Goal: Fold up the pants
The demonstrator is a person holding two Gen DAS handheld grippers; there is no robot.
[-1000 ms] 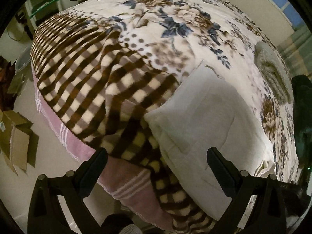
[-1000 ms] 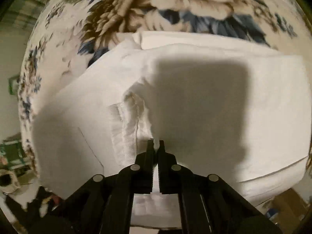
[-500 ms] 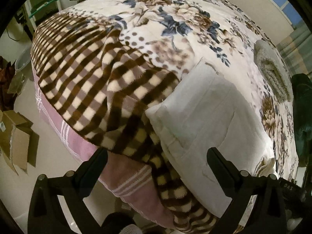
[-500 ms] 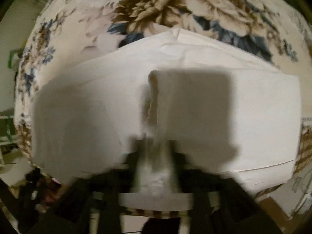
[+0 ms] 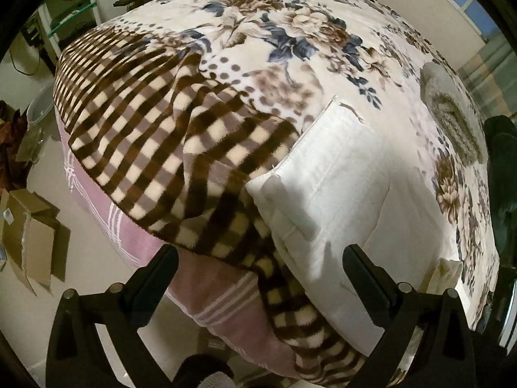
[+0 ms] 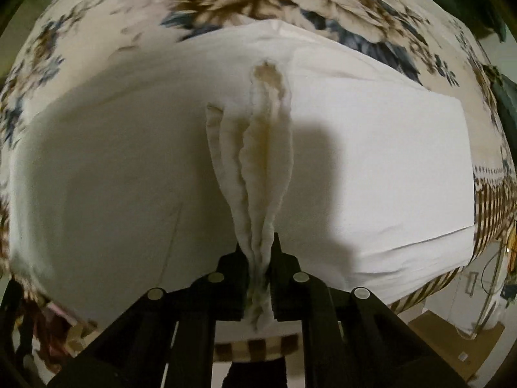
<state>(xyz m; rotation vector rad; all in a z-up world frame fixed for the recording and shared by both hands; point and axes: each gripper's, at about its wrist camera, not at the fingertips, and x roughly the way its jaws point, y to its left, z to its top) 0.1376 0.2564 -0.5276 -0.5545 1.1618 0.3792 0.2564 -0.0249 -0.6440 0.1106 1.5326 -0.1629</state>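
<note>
The white pants (image 5: 349,187) lie partly folded on a bed near its edge. In the right wrist view the pants (image 6: 371,161) fill the middle. My right gripper (image 6: 260,252) is shut on a bunched, frayed hem end of the pants (image 6: 258,161) and holds it lifted over the flat part. My left gripper (image 5: 258,268) is open and empty, just off the bed edge, with the near corner of the pants between and beyond its fingers.
The bed has a floral blanket (image 5: 290,32) with a brown checked border (image 5: 145,129) and a pink striped sheet (image 5: 219,291) hanging below. A grey knitted cloth (image 5: 452,113) lies at the far right. Cardboard boxes (image 5: 29,236) stand on the floor at left.
My right gripper has pulled back and lifted the bunched hem, so the strip of cloth now stands up longer in front of it. My left gripper has drifted slightly, staying open.
</note>
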